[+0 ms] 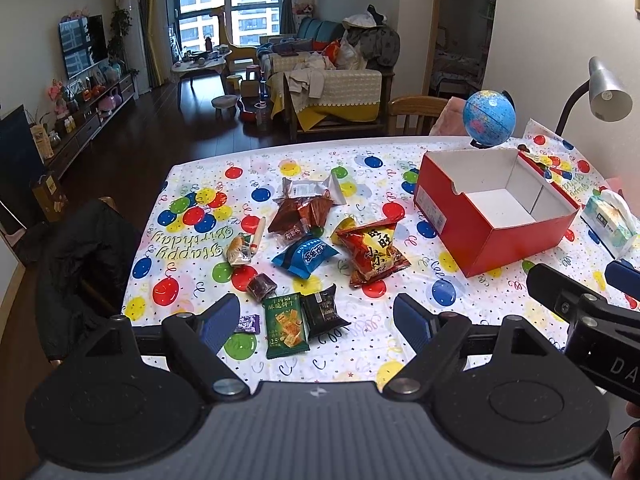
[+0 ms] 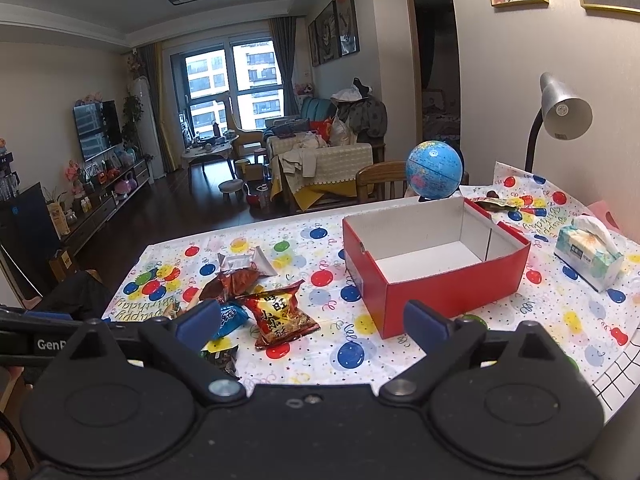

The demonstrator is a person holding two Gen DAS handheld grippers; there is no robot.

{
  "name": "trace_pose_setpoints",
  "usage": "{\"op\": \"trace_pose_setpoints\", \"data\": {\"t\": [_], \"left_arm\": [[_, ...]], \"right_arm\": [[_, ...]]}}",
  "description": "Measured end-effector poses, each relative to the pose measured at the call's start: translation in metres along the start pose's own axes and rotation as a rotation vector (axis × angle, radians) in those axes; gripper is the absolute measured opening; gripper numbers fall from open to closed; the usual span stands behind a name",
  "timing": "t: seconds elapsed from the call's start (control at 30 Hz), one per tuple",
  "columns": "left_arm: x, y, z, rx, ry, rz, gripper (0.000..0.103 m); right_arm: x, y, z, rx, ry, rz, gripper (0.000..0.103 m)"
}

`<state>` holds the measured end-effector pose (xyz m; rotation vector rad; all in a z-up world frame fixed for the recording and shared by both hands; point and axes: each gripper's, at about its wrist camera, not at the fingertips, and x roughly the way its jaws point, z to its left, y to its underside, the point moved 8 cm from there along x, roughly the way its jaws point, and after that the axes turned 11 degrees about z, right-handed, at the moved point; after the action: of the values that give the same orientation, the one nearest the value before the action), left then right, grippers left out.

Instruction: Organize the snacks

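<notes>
On the bench [image 1: 360, 344], the snacks lie loose at the left: a green cracker packet [image 1: 285, 326] nearest, a blue packet [image 1: 306, 257] and a red-orange bag [image 1: 374, 254] further in. The left tongs [image 1: 316, 320] hang wide open and empty above the green packet, likely lining up a first pick. To the right the red box [image 1: 496, 236] stands empty, probably the bin, with the right tongs [image 2: 312, 326] also spread wide, holding nothing

ten snack packets [image 1: 374, 254], one red box [image 1: 494, 210], one globe [image 1: 489, 118]

Bare cloth between snacks [image 1: 304, 248] and box [image 1: 492, 216]
</notes>
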<state>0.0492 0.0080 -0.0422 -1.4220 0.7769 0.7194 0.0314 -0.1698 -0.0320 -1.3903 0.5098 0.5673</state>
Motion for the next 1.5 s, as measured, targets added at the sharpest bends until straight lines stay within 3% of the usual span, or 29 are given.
{"op": "trace_pose_setpoints", "data": {"t": [1.07, 1.3, 1.5], "left_arm": [[-0.005, -0.005, -0.005, -0.019, 0.005, -0.005, 0.084], [0.018, -0.006, -0.003, -0.039, -0.007, 0.031, 0.084], [0.044, -0.011, 0.011, -0.113, -0.037, 0.079, 0.084]], "right_arm": [[-0.010, -0.003, -0.001, -0.002, 0.000, -0.005, 0.100], [0.011, -0.010, -0.007, -0.019, -0.026, 0.026, 0.100], [0.046, -0.018, -0.008, -0.045, -0.078, 0.078, 0.100]]}}
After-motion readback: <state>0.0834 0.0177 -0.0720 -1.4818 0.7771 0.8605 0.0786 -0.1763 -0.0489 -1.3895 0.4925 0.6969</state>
